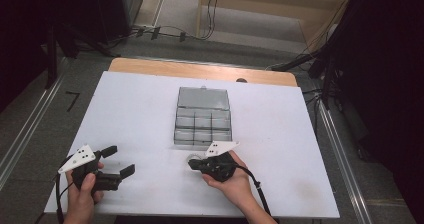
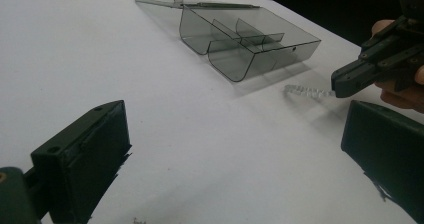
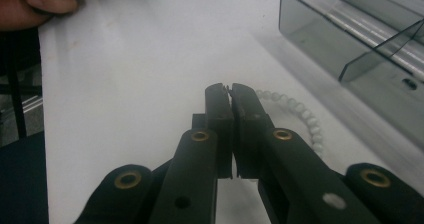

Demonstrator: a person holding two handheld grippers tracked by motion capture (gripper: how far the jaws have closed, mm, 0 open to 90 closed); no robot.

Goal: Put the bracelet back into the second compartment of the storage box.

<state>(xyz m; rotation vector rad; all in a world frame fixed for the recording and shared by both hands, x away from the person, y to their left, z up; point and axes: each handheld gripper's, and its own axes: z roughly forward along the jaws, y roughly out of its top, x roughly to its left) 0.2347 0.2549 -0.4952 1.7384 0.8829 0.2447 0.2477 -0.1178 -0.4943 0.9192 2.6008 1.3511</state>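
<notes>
A string of small pale beads (image 3: 300,111) lies on the white table (image 1: 130,109), just in front of a clear grey compartment box (image 1: 202,126) whose lid is folded back. My right gripper (image 3: 230,90) is shut, its tips pinching one end of the beads (image 2: 305,90), which curve away beside the right jaw. Seen from the left gripper view, the right gripper (image 2: 340,81) points low at the table with the beads trailing from its tip. My left gripper (image 1: 120,160) rests near the front left of the table, open with nothing between its jaws (image 2: 235,129).
The box (image 2: 250,44) has several empty compartments and stands mid-table. A hand (image 3: 35,4) rests at the table's near edge in the right gripper view. Wooden table edge (image 1: 200,70) runs along the far side, with cables on the floor beyond.
</notes>
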